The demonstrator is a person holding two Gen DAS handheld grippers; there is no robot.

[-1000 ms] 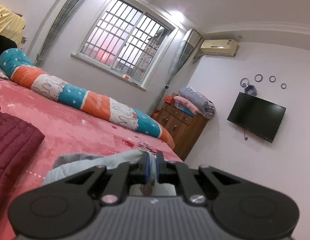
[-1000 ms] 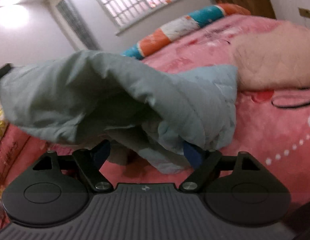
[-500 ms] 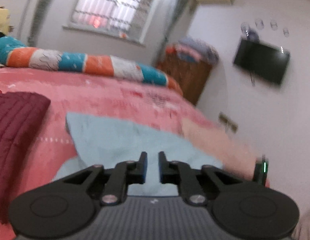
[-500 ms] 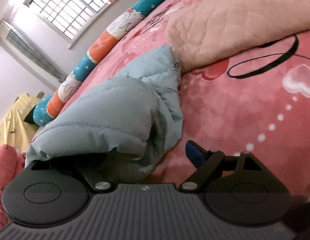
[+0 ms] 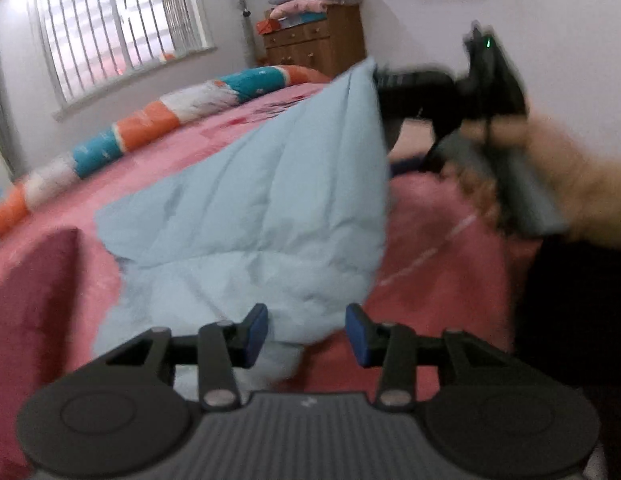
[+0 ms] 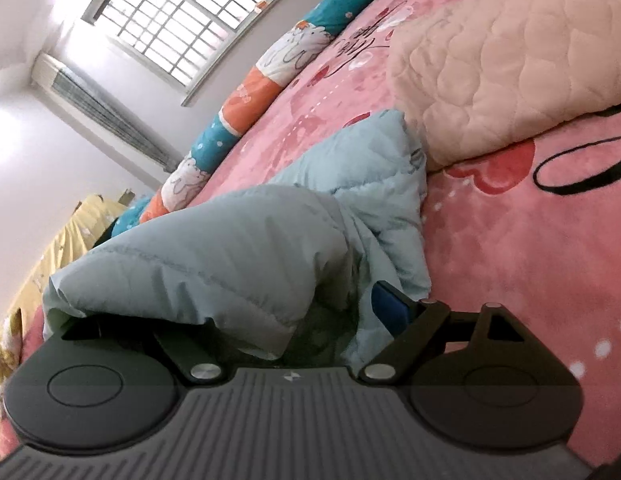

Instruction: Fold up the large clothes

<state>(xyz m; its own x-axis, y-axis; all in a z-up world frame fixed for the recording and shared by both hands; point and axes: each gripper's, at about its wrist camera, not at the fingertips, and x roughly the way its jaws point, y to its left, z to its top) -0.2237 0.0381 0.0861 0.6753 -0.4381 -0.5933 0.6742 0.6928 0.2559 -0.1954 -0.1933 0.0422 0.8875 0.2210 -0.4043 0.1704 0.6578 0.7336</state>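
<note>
Pink bedspread (image 6: 510,240) bears looping black script, unreadable. Striped bolster (image 5: 150,124) lies under the barred window (image 5: 118,28). My left gripper (image 5: 306,330) hangs open, jaws apart, just above the pale blue quilted garment (image 5: 270,208). My right gripper (image 6: 306,320), tilted, lifts a garment fold; jaw closure I cannot tell.

A bed (image 5: 158,168) under a pink printed cover fills the room, a long orange, teal and white bolster (image 5: 150,124) along its far edge below a barred window (image 5: 118,28) in a pale wall, a wooden dresser (image 5: 314,44) piled with folded blankets standing in the corner.
</note>
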